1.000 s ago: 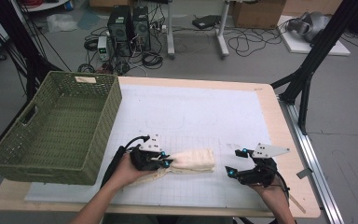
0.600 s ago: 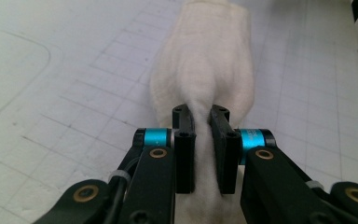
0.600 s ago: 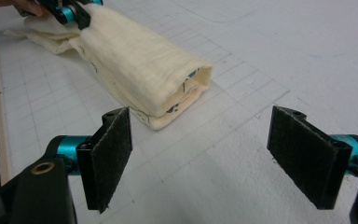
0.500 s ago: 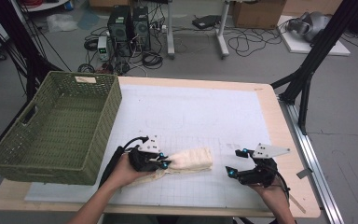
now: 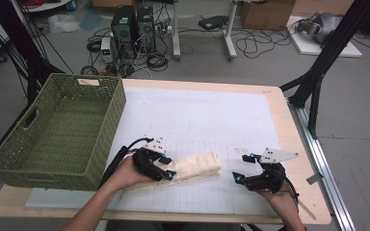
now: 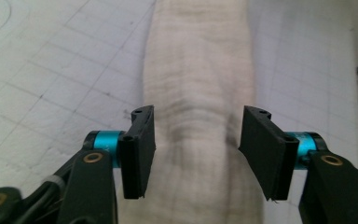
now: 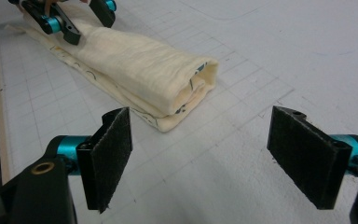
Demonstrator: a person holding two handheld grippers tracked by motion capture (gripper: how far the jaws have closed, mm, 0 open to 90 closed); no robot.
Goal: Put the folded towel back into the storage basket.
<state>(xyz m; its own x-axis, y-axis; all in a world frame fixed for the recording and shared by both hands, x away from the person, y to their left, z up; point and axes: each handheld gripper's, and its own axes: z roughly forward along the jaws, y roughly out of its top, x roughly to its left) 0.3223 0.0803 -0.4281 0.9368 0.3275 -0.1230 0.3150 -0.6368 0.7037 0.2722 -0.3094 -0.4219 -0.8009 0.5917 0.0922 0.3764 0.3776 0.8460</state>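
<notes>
A cream folded cloth [image 5: 200, 166] lies rolled lengthwise on the white gridded mat [image 5: 197, 115], near the front of the table. My left gripper [image 5: 169, 167] is at its left end. Its jaws have just been opening and now stand apart on either side of the cloth [image 6: 198, 70], the pads clear of the fabric. In the left gripper view the left gripper [image 6: 198, 149] straddles the roll. My right gripper [image 5: 241, 167] rests to the right of the cloth, open and holding nothing. The right gripper view has the right gripper [image 7: 205, 158] facing the cloth's folded end [image 7: 140, 65], with the left gripper [image 7: 74, 18] beyond.
A large green woven basket [image 5: 108, 125] stands on the table's left side, close to my left forearm. Bare mat stretches behind the cloth toward the far edge. The wooden table edge [image 5: 298, 144] runs along the right. Cables and computer cases sit on the floor beyond.
The left gripper's jaws have parted from the cloth's left end. The cloth lies where it was, and the right gripper has not moved.
</notes>
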